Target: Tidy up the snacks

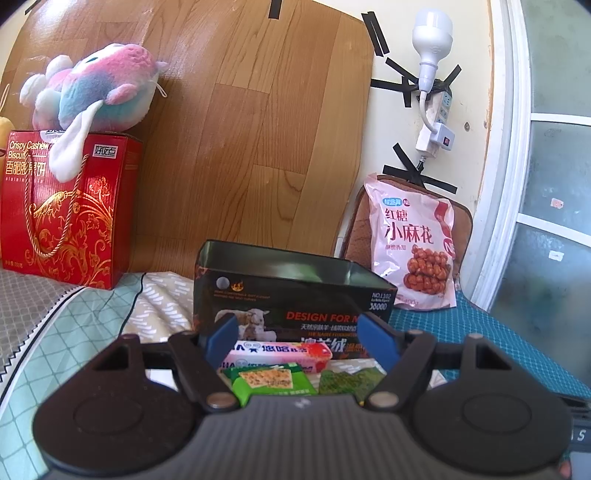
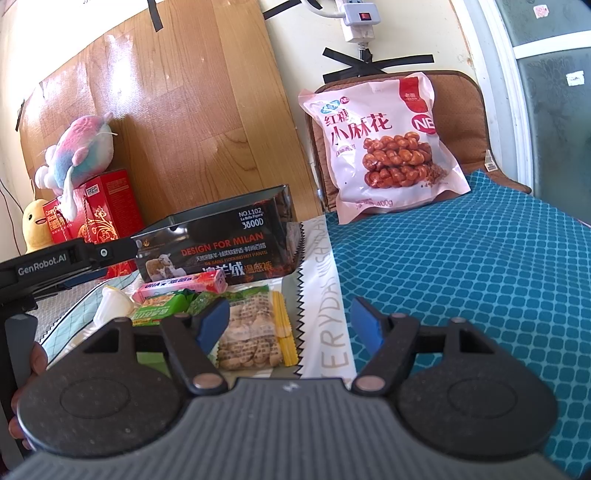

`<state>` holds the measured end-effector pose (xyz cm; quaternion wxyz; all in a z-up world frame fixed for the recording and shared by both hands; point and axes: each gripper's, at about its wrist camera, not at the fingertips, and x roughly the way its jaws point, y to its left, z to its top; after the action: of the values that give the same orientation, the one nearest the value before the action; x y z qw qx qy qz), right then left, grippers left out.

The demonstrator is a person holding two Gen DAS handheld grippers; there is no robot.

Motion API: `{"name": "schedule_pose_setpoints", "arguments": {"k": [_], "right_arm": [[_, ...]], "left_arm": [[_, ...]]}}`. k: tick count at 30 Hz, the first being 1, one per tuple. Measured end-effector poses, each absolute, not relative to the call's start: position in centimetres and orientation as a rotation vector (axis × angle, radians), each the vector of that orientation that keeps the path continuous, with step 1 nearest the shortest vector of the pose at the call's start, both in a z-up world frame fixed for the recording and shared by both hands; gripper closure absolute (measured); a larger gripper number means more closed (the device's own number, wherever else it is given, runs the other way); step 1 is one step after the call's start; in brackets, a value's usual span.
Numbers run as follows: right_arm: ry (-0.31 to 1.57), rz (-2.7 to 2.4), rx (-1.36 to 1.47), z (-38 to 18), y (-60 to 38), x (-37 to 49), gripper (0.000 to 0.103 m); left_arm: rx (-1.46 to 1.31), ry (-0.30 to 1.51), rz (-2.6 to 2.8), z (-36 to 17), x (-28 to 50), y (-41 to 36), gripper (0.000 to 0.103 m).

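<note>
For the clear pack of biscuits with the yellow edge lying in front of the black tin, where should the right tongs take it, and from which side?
Grip the biscuit pack across its narrow width, near the end closest to the right tongs, coming from above and in front. It lies flat with its long side running toward the black tin, and the yellow edge has bare cloth beside it; the green packet crowds the other side.

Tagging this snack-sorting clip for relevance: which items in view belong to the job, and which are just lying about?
Job:
- open black rectangular tin
- pink wrapped bar
- green cracker packet
- clear bag of pale snacks with yellow edge
- large pink bag of fried dough twists

Lying about:
- pastel plush toy
- red gift box
- white bulb lamp
- brown cushion
</note>
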<state>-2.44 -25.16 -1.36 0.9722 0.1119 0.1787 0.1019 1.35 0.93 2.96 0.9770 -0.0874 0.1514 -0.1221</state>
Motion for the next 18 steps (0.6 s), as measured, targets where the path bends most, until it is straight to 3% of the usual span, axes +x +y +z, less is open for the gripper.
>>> {"name": "schedule_pose_setpoints", "arguments": {"k": [18], "right_arm": [[0.356, 0.277, 0.209, -1.2, -24.9, -2.4, 0.029]], "left_arm": [[-0.194, 0.341, -0.25, 3.8, -1.0, 0.8, 0.032]]}}
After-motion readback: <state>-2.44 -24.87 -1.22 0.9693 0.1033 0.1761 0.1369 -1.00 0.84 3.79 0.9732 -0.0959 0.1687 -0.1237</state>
